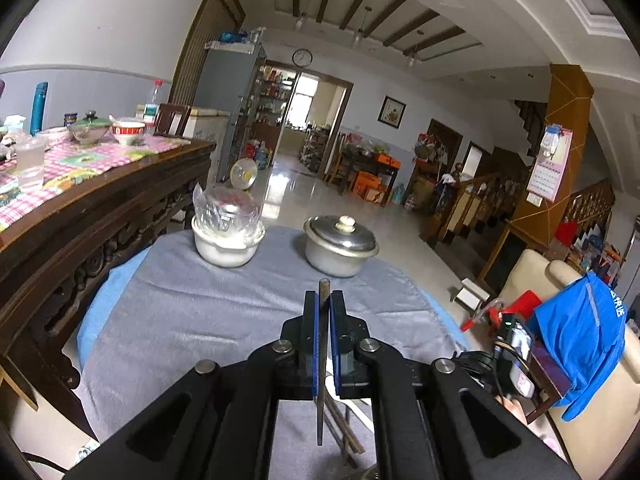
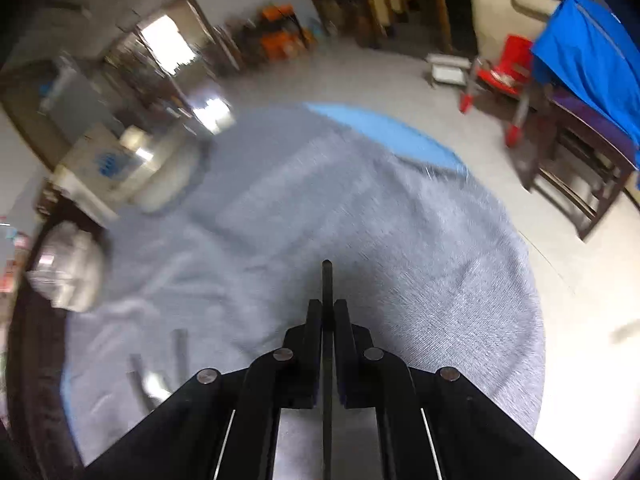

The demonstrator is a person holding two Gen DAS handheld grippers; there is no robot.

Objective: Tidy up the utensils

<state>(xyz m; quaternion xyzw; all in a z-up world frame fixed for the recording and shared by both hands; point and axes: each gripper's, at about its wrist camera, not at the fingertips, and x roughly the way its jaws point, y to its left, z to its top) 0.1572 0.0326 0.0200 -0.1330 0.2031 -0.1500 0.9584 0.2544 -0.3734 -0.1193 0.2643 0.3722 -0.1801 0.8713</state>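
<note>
Both grippers are loaded, so the sort looks mid-course rather than near its end. The left gripper (image 1: 323, 302) has its jaws drawn narrow on a brown chopstick (image 1: 322, 364), held roughly upright, its blunt top poking just above the fingertips and its thin end hanging below the jaws. The right gripper (image 2: 327, 312) is likewise pinched narrow on a dark chopstick (image 2: 327, 280), which runs along the line of the fingers and juts out past them; this view is motion-blurred, so the stick's colour and finish are uncertain. Both sticks are clear of the round table's grey cloth (image 1: 192, 320), carried over its near half. Still lying on the cloth at the near edge, under the left gripper: a loose bundle of chopsticks (image 1: 346, 436) beside what seems a white spoon handle (image 1: 352, 404), partly hidden by the gripper body. The right view shows two more dark, stick-like shapes (image 2: 180, 350) near the near-left edge, too smeared to name firmly. At the far edge stand a white bowl holding a crumpled plastic bag (image 1: 227, 232) and, well apart to its right, a lidded metal pot (image 1: 340, 246). No holder or tray for utensils shows. Judgement: two sticks lifted, perhaps being paired; the rest not yet gathered, and the destination cannot be told.
</note>
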